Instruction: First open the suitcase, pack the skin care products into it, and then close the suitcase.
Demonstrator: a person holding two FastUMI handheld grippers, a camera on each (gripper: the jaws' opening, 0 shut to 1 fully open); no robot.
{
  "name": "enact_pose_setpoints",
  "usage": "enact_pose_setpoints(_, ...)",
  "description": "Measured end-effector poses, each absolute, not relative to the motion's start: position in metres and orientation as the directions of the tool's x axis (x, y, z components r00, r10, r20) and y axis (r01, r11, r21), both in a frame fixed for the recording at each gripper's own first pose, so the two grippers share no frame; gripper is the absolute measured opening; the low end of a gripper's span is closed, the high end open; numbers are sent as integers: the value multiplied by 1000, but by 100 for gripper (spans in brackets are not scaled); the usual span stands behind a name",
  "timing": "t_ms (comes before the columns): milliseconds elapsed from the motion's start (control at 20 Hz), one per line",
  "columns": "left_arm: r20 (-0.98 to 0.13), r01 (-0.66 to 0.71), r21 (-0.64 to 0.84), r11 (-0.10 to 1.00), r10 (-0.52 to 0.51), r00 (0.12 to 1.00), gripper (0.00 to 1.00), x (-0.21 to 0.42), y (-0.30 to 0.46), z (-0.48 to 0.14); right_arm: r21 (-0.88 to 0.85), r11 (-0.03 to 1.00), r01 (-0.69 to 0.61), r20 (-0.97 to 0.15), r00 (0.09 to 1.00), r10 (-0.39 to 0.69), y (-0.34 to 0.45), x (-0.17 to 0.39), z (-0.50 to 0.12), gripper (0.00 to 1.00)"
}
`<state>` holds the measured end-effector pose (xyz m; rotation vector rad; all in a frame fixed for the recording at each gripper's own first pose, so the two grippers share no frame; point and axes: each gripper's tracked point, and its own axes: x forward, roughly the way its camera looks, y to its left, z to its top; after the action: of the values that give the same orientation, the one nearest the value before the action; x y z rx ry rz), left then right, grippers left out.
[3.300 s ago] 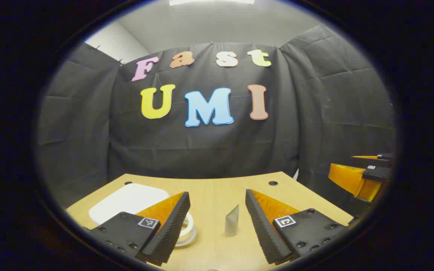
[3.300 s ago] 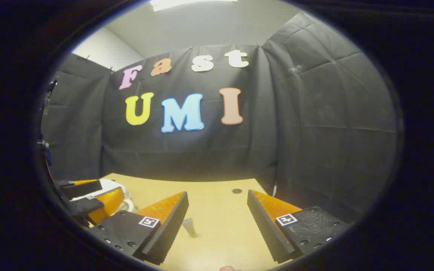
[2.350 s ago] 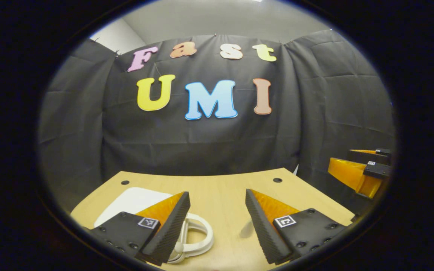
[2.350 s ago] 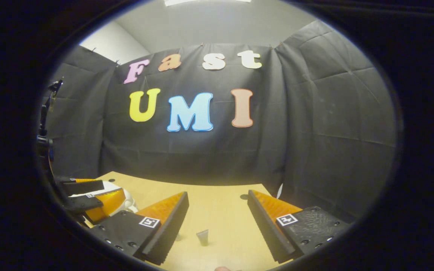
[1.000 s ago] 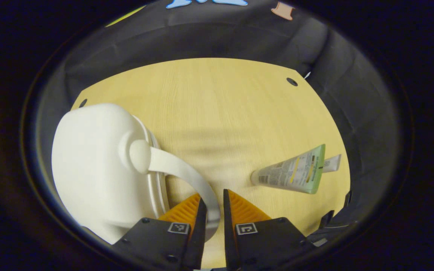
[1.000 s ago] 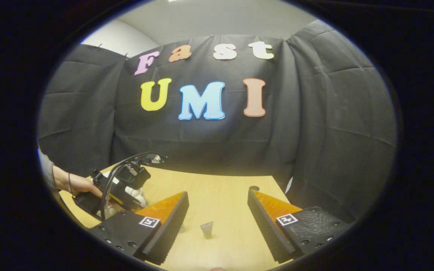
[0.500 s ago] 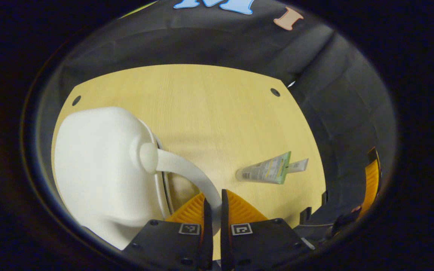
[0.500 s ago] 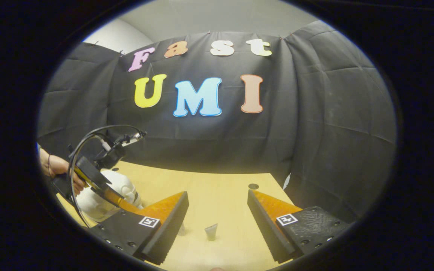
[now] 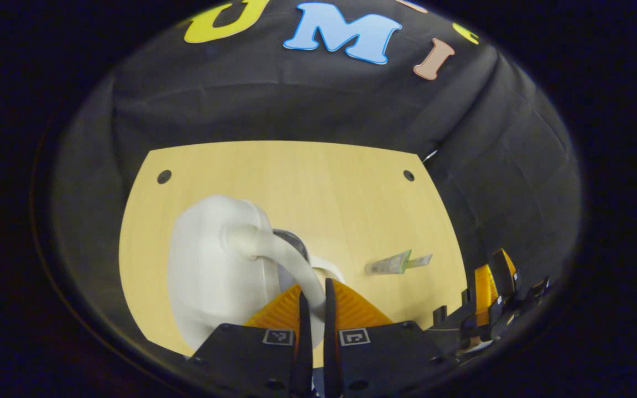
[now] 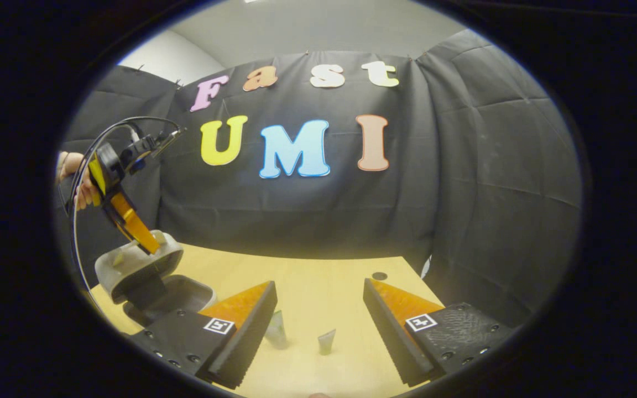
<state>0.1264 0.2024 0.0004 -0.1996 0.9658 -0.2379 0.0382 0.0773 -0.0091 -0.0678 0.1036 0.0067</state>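
Between the tips of the left gripper runs the white handle of the small white suitcase, and both fingers are clenched on it, nearly meeting. In the left gripper view the suitcase's lid hangs from that handle just left of the fingers, tipped up off its base, with a dark gap and a pale rim showing under the lid's edge right ahead of the tips. To the right of the same fingers, well apart from the suitcase, a green-and-white skin care tube lies flat on the wooden table, and a smaller pale tube lies touching its far end. In the right gripper view the right gripper is spread wide, holding nothing, hovering above the table's near edge. Two tubes stand in the gap between its fingers: one close against the left finger, the other nearer the middle. Farther left of those fingers the other gripper, held by a hand, lifts the lid above the grey open base.
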Motion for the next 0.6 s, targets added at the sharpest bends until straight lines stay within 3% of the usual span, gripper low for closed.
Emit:
enact_pose_setpoints(450,-780,67,-191,979,-193,595,15,116,349,40,-89,996,28,-81,996,-35,104,28,0,96)
enact_pose_setpoints(600,-789,34,-87,996,-90,607,16,118,426,22,-76,996,49,-98,994,-56,115,29,-4,96)
